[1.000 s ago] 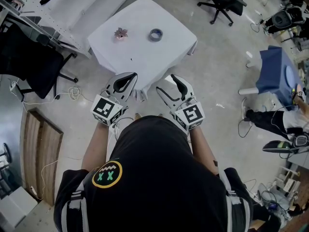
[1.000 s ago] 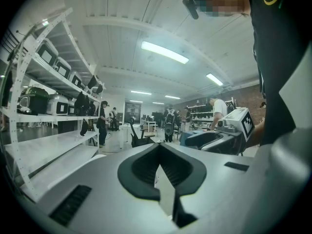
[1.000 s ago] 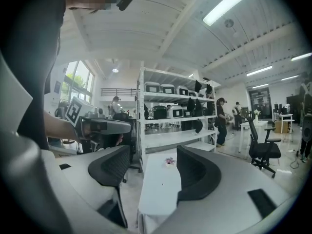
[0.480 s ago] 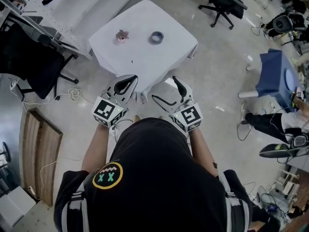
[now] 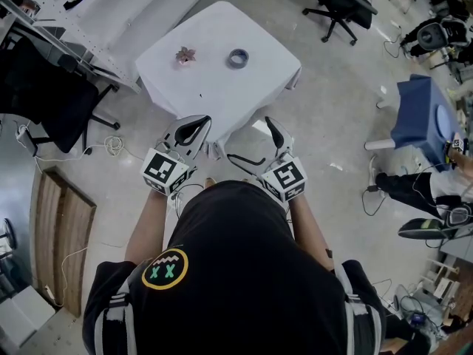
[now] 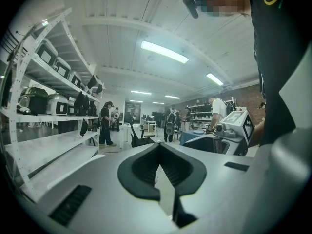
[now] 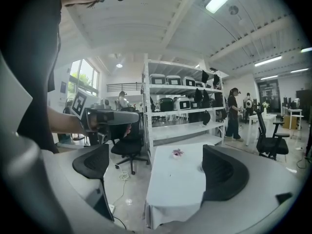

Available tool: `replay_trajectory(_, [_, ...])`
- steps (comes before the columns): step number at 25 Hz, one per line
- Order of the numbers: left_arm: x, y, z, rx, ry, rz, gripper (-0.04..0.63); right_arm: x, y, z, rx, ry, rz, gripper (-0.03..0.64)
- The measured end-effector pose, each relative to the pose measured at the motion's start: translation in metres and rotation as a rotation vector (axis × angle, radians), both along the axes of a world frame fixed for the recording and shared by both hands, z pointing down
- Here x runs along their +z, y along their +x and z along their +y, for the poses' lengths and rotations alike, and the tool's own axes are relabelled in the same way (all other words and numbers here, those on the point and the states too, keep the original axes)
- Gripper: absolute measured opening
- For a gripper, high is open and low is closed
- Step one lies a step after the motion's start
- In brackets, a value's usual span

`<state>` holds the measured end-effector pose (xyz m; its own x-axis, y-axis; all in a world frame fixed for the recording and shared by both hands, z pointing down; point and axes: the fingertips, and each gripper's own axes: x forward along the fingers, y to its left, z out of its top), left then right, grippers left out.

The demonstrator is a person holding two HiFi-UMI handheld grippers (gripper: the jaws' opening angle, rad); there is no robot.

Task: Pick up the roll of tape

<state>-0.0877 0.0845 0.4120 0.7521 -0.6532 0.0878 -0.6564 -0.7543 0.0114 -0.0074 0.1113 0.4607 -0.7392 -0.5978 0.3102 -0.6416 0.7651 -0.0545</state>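
The roll of tape (image 5: 237,57), a small blue-grey ring, lies flat on the white-clothed table (image 5: 222,87) near its far right side. Both grippers are held short of the table's near edge, well apart from the tape. My left gripper (image 5: 201,120) is shut with nothing in it; its pads meet in the left gripper view (image 6: 160,155). My right gripper (image 5: 250,140) is open. Its jaws have just been opening, and nothing is between them (image 7: 161,167). In the right gripper view the right pad (image 7: 222,172) hides most of the tape.
A small pink flower-like ornament (image 5: 185,53) sits on the table left of the tape. Black office chairs (image 5: 44,102) (image 5: 340,2) stand at left and far right. White shelving (image 5: 81,13) runs behind the table. A blue-covered stand (image 5: 421,117) and a seated person's legs (image 5: 414,187) are at right.
The right gripper's jaws have spread much wider apart. The left gripper and the tape have not moved.
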Motion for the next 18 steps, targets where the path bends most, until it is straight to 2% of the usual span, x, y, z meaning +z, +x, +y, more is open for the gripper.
replay_trajectory(3, [-0.002,0.004,0.001,0.001,0.000,0.000,0.015,-0.008,0.002,-0.002,0.004,0.022,-0.022,0.598])
replay_trajectory(18, [-0.003,0.030,0.006,-0.003,-0.002,-0.011,0.015,-0.002,0.030,0.005,-0.008,-0.003,-0.005,0.598])
